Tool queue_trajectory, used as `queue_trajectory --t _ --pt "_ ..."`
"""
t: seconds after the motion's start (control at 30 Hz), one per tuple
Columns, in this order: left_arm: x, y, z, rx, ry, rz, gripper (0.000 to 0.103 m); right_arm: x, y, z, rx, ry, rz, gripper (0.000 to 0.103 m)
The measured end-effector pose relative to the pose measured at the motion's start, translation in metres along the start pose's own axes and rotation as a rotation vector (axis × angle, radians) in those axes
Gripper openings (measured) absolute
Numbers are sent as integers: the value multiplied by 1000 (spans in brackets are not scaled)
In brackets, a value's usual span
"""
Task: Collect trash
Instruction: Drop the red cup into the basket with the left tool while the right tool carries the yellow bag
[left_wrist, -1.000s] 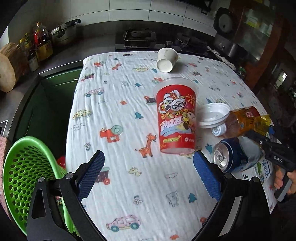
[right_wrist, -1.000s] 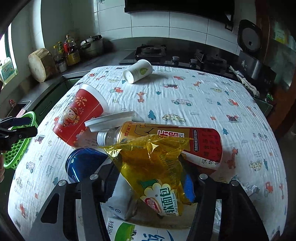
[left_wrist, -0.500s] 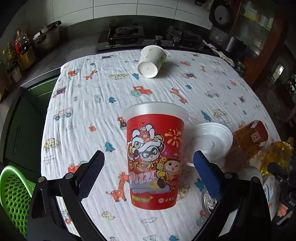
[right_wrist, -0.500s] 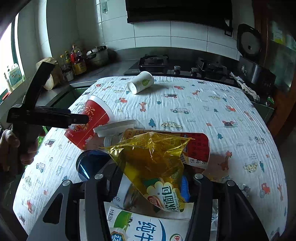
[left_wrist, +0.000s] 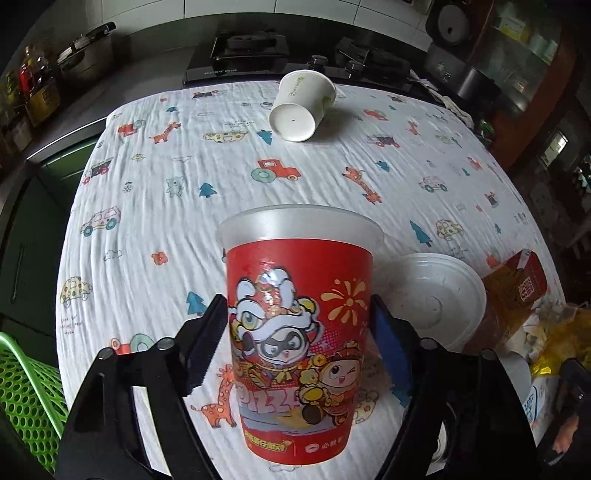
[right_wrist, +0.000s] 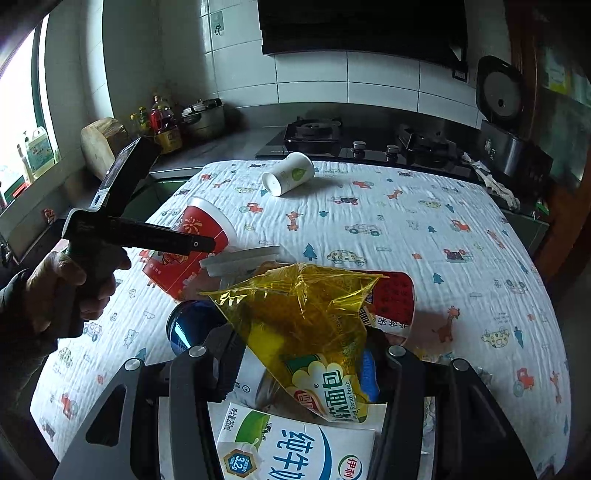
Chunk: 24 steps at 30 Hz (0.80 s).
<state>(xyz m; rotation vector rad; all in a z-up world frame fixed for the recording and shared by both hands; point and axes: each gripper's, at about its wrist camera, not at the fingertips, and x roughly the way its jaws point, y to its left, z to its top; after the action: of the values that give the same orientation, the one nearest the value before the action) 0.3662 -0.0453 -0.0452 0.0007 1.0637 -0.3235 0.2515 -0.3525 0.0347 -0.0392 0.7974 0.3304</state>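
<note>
A red printed cup (left_wrist: 299, 325) with a frosted rim stands on the patterned tablecloth (left_wrist: 155, 192). My left gripper (left_wrist: 297, 343) has closed on its sides, both pads touching it. It also shows in the right wrist view (right_wrist: 188, 251) behind the left tool. My right gripper (right_wrist: 303, 365) is shut on a yellow bread wrapper (right_wrist: 303, 317), held over a blue can (right_wrist: 188, 325), a brown tea bottle (right_wrist: 391, 302) and a milk carton (right_wrist: 295, 450).
A white paper cup (left_wrist: 301, 107) lies on its side at the far end of the table. A white plastic lid (left_wrist: 436, 299) lies right of the red cup. A green mesh basket (left_wrist: 26, 391) sits off the table's left edge. A stove and counter stand behind.
My left gripper moved forward to the red cup and closed its pads onto it. My right gripper rose slightly with the yellow wrapper still in it.
</note>
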Motion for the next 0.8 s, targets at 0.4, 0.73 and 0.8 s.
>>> queue_trajectory --t 0.4,0.73,0.8 --pt "-53 23 -27 -27 -72 -3 72 -22 26 1 -29 -23 29 50" --pt "-128 79 -67 -107 -174 44 72 -33 85 7 -102 -28 111 50" --pt "-144 93 -79 -122 -192 69 72 -32 99 9 -120 -25 132 50"
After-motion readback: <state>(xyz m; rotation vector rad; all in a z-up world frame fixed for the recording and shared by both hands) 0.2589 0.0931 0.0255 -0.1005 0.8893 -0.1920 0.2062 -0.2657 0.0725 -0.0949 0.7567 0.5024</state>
